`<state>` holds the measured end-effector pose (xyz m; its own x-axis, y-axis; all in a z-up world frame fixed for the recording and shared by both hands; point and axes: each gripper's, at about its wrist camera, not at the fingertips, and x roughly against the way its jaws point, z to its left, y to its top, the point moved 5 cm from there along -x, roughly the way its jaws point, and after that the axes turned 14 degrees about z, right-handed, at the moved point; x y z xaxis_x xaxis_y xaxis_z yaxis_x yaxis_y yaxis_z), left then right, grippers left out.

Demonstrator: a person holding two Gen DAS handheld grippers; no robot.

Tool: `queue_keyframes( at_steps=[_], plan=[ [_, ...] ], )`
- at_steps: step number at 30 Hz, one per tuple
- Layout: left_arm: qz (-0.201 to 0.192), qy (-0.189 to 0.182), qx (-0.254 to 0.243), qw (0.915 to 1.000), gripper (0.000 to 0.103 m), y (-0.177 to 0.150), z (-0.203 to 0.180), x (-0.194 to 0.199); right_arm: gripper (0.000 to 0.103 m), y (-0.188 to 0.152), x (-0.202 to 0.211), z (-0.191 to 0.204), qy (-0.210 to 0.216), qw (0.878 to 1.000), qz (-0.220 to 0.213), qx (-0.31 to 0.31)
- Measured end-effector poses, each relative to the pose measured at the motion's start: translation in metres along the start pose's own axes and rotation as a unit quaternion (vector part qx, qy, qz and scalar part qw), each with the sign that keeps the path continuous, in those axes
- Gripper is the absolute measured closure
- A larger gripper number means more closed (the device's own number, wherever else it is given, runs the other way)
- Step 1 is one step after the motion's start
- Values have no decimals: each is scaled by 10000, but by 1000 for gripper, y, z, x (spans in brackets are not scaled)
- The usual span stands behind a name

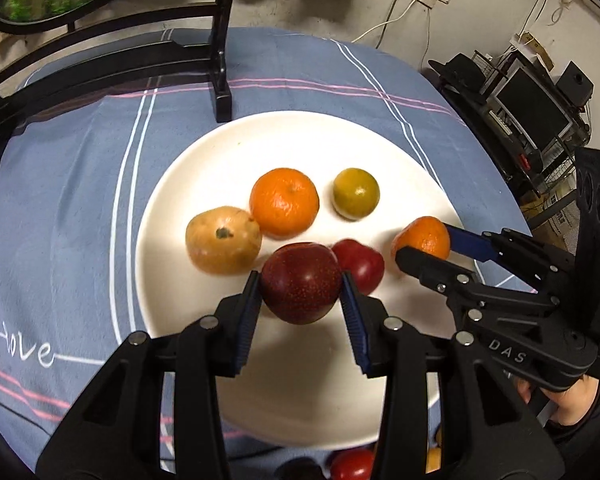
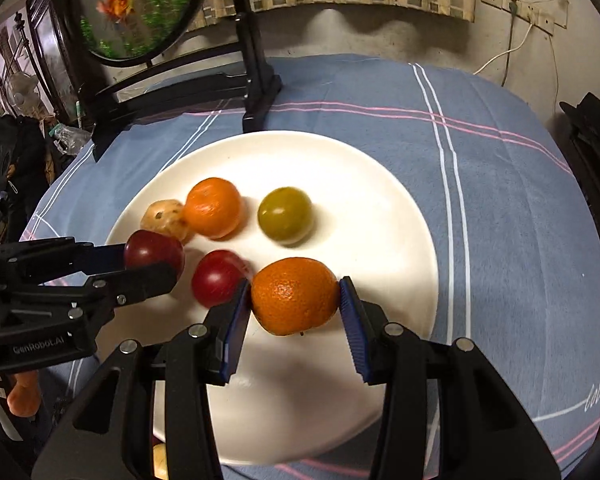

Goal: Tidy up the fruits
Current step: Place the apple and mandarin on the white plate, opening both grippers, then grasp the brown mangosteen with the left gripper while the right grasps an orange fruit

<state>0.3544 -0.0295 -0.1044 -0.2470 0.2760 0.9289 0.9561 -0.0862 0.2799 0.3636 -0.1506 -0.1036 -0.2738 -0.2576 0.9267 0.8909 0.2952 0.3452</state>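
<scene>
A white plate [image 1: 204,160] holds several fruits: a tan fruit [image 1: 222,245], an orange mandarin [image 1: 284,201], a green-yellow citrus [image 1: 356,193] and a red plum [image 1: 364,264]. My left gripper [image 1: 300,290] is shut on a dark red plum [image 1: 300,288] just above the plate's near side. My right gripper [image 2: 294,298] is shut on a small mandarin [image 2: 294,296] over the plate's right part. The right gripper [image 1: 424,246] also shows in the left wrist view, and the left gripper [image 2: 152,258] in the right wrist view.
The plate [image 2: 380,184] lies on a blue striped tablecloth [image 1: 80,184]. A black wooden stand [image 1: 220,76] with a round picture rises behind the plate. More fruit [image 1: 352,464] lies at the near edge, under the left gripper. A shelf with electronics [image 1: 532,108] stands to the right.
</scene>
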Motion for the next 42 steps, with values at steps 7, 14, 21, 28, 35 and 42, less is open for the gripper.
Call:
queue_keyframes(
  at_steps=[7,14,21,28,35,42],
  plan=[
    [-266,-29,-14,9996,42,7,-3,19,37,7,12,-8,-367,9989,-281,-87],
    [-1039,225,-128,9943,13,-43,-4,101,36,-31,70,9,-455,9978,-471,140],
    [-1109,569,-156,9921,8,-162,-11,118,35,-148,102,58,11,9988,-328,373],
    [-939,665,-51,9933,8,-237,-5,102,35,-222,99,91,179,9993,-319,102],
    [-941,819,246,9919,8,-257,22,107,35,-245,77,134,940,9950,100,326],
    [-984,799,391,9912,8,-261,34,112,35,-239,56,140,795,9964,122,276]
  ],
)
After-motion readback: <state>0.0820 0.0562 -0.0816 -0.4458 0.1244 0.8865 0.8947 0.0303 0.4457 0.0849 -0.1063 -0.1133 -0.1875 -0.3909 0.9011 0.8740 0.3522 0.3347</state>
